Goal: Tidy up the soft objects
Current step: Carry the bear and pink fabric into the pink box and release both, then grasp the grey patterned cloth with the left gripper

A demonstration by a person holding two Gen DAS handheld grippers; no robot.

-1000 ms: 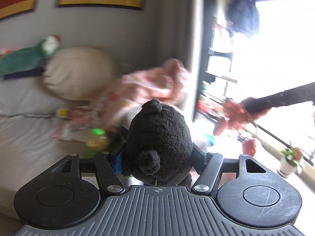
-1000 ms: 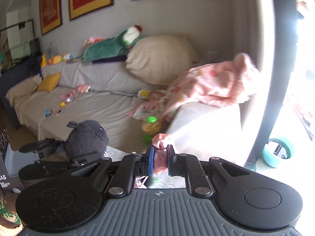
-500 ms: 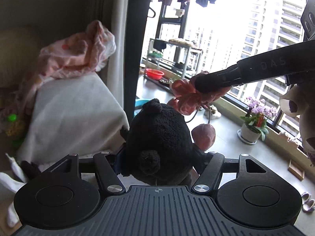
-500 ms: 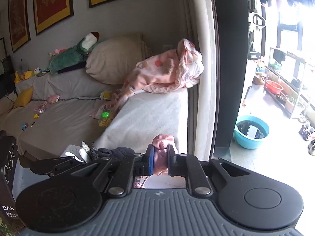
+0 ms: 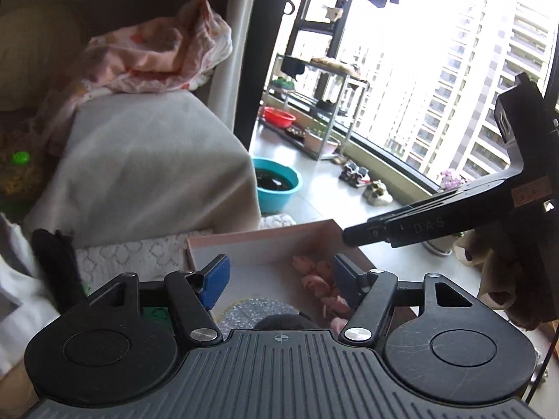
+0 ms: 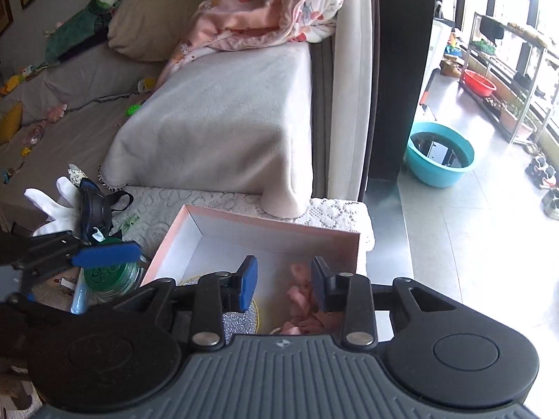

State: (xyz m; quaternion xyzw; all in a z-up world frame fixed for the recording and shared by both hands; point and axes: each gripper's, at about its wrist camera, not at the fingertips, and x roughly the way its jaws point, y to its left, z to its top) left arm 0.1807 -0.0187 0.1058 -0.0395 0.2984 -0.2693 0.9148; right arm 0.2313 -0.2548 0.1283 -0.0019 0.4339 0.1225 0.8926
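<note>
A pink-rimmed white box (image 5: 265,237) (image 6: 265,230) stands on a lace cloth. A pink soft toy (image 5: 321,286) (image 6: 300,307) lies inside it at the right. The black plush toy (image 5: 283,321) lies in the box just under my left gripper; only its top shows. My left gripper (image 5: 279,274) is open and empty above the box. My right gripper (image 6: 283,279) is open and empty above the pink toy; its arm (image 5: 436,223) crosses the left wrist view.
A grey-covered sofa arm (image 6: 223,122) with a pink blanket (image 6: 265,10) stands behind the box. A green jar (image 6: 108,276), a white glove (image 6: 52,206) and dark straps lie left of the box. A teal basin (image 6: 438,160) sits on the balcony floor.
Both grippers swung over the box and opened. The black plush left my left gripper and the pink toy left my right gripper; both now lie in the box.
</note>
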